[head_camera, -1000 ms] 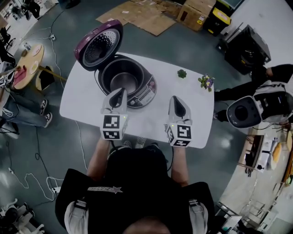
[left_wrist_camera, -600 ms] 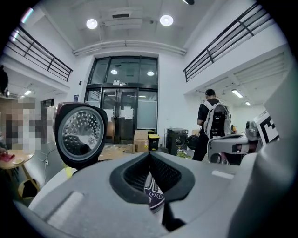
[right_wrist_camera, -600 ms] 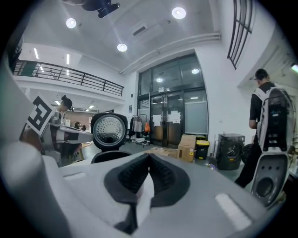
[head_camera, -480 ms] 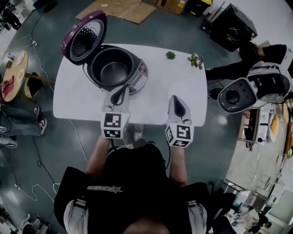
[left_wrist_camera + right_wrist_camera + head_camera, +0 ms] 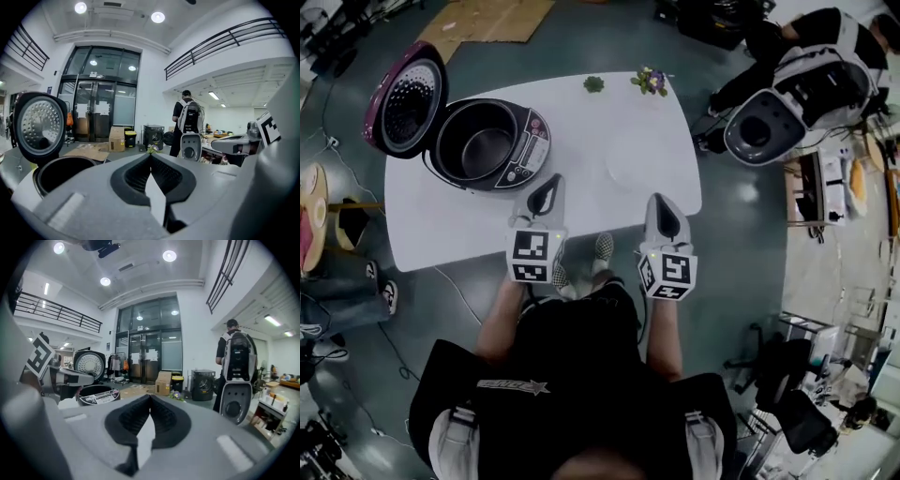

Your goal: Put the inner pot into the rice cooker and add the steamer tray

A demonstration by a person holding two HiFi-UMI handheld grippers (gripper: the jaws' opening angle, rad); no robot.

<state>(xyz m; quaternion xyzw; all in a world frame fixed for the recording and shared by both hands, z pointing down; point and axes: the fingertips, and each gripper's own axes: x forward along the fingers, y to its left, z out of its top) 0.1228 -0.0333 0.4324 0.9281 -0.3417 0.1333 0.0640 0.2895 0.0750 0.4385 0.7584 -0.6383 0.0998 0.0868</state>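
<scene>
The rice cooker stands on the left part of the white table, its purple lid swung open to the left. Its well shows a dark wall and a grey bottom. No steamer tray shows in any view. My left gripper is shut and empty, just right of the cooker's control panel. My right gripper is shut and empty over the table's near edge. In the left gripper view the cooker and lid lie left of the gripper. In the right gripper view the cooker is left of the gripper.
Two small plants sit at the table's far edge. A person with a white pack stands beyond the table's right end. Cardboard lies on the floor behind. A round wooden table is at the left.
The table and cooker have slid left and up in the head view. Both grippers, still shut, now sit further right of the cooker, near the table's near edge.
</scene>
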